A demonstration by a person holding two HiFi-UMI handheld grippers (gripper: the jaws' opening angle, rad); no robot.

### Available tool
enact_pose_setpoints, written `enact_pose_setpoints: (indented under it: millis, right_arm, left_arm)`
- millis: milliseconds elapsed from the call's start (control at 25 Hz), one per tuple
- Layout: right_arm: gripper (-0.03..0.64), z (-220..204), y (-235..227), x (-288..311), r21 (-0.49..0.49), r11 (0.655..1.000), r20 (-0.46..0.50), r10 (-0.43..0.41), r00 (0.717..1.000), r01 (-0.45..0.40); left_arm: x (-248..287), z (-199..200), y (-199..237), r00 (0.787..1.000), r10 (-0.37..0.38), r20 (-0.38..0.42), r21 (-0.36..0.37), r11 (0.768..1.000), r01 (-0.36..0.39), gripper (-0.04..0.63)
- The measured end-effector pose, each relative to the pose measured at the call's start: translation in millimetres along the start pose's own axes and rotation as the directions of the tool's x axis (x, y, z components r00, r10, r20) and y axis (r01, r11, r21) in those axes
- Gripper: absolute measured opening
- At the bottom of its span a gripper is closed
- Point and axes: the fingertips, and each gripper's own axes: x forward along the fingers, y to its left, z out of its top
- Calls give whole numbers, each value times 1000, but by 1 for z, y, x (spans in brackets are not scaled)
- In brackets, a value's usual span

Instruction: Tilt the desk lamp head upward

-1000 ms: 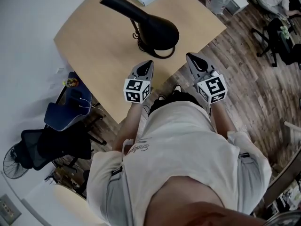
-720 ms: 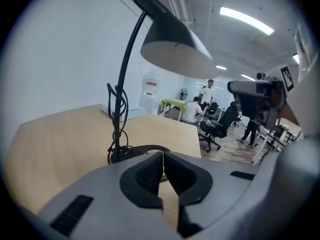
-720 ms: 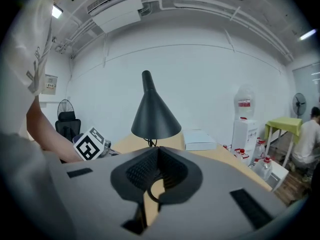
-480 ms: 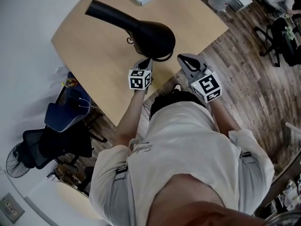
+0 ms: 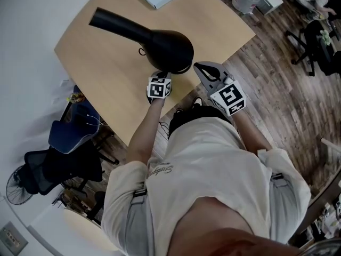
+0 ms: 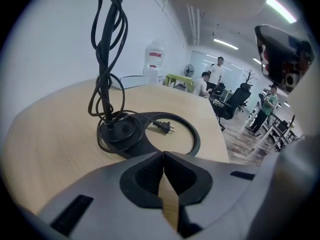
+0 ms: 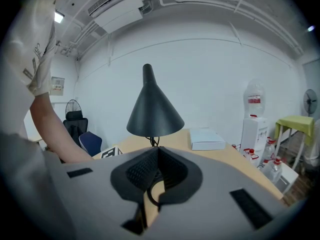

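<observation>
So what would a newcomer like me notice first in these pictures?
The black cone-shaded desk lamp stands out, on the pale wooden table near its front edge, its cord hanging in loops and its plug lying loose inside the ring base. Then two grey hand-held grippers with marker cubes: the left gripper low beside that base, the right gripper at the table's edge facing the lamp, both with jaws together, holding nothing.

Lamp (image 5: 154,39): black, stood on the table (image 5: 106,68) near its front edge. Head (image 7: 154,111) is conical and is seen with the wide mouth facing down, narrow end up. Base (image 6: 196,135) is formed as an open ring. Cord (image 6: 104,74) is wound loosely round the stem; plug (image 6: 163,126) is laid inside the ring.
</observation>
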Motion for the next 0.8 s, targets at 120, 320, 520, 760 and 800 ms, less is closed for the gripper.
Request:
enact_pose_setpoints:
  millis: [120, 320, 520, 760, 800]
  right_arm:
    - [-6, 2, 0, 3, -5, 1000, 4, 15, 1000, -15]
    - [-6, 5, -1, 10, -15, 999, 20, 31, 999, -31]
    - [-6, 11, -2, 18, -15, 999, 61, 39, 997, -38]
    - [-6, 14, -1, 23, -23, 998, 115, 69, 991, -67]
    - [-6, 14, -1, 22, -13, 997, 124, 76, 989, -75]
  left_arm:
    - [2, -3, 1, 1000, 0, -5, 5, 1000, 0, 15]
    - [3, 0, 2, 1000, -19, -14, -12, 1000, 19, 15]
    - [3, -3, 0, 999, 7, -40, 98, 995, -3, 15]
    - [4, -3, -1, 999, -1, -53, 97, 995, 6, 15]
    - [4, -3, -1, 998, -5, -55, 92, 996, 11, 15]
